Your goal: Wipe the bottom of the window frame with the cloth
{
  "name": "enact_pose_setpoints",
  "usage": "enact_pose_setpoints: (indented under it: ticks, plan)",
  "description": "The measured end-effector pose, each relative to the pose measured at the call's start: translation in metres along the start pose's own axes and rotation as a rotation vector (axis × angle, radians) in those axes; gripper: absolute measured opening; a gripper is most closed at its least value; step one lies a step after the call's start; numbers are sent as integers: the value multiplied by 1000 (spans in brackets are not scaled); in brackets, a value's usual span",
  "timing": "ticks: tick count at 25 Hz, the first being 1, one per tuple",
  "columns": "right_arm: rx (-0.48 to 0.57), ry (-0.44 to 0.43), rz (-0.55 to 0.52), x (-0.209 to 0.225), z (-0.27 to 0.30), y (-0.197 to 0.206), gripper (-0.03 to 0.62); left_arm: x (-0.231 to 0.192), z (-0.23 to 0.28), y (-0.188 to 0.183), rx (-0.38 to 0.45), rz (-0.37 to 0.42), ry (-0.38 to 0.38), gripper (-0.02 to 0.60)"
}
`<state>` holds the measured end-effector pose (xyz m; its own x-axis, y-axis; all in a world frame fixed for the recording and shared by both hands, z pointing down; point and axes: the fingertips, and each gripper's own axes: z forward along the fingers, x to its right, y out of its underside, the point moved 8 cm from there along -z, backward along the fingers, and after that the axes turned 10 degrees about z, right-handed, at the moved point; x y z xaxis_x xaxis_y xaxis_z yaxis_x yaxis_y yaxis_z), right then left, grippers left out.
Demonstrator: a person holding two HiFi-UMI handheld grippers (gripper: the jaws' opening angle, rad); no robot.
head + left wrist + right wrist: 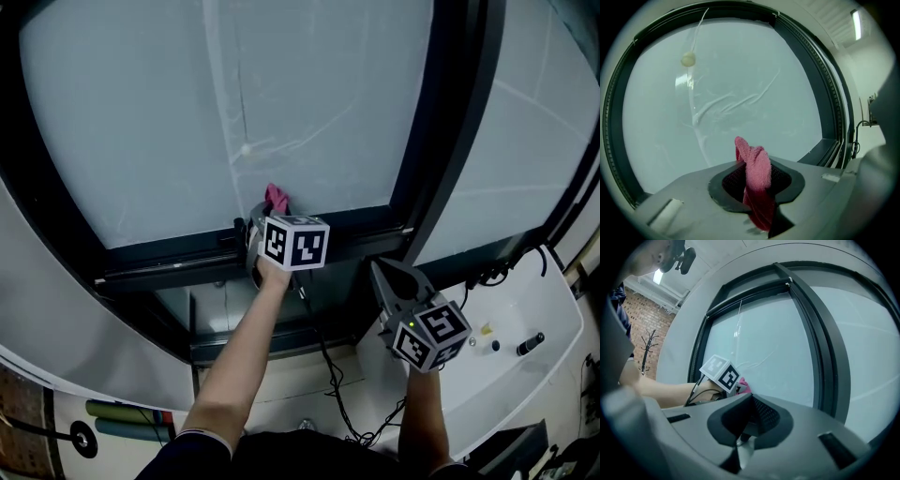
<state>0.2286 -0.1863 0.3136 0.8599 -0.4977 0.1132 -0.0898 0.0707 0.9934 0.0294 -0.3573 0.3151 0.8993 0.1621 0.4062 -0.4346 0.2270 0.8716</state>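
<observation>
left tool (266,213), right tool (382,271): grey, black-white marker cubes (295,242).

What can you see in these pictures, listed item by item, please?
Window panes: two, pale grey, filling the view ahead.
Window frame: one, black, around and between the panes.
Cord with bead: one, white, hanging before the larger pane.
Cloth: one, pink, at the frame's bottom edge.
Cables: black, count unclear, below the frame.
Ledge: one, white, lower right, holding small items I cannot identify.
Arms: two, bare, reaching up from the bottom of the head view.
Left tool: one, grey, shut on the cloth.
Right tool: one, grey, shut and empty, below and right of the left tool.
</observation>
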Motion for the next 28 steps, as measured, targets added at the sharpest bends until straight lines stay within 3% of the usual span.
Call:
enact_pose_setpoints:
  ticks: [8,14,28]
  plan:
    - [-32,-11,13,15,6,9,2,11,26,31,-103,-17,-23,87]
    - [-43,2,28,26,6,15,2,19,33,32,-105,-45,2,86]
    - [-45,55,46,56,-3,21,2,68,47,7,-94,-24,94,89]
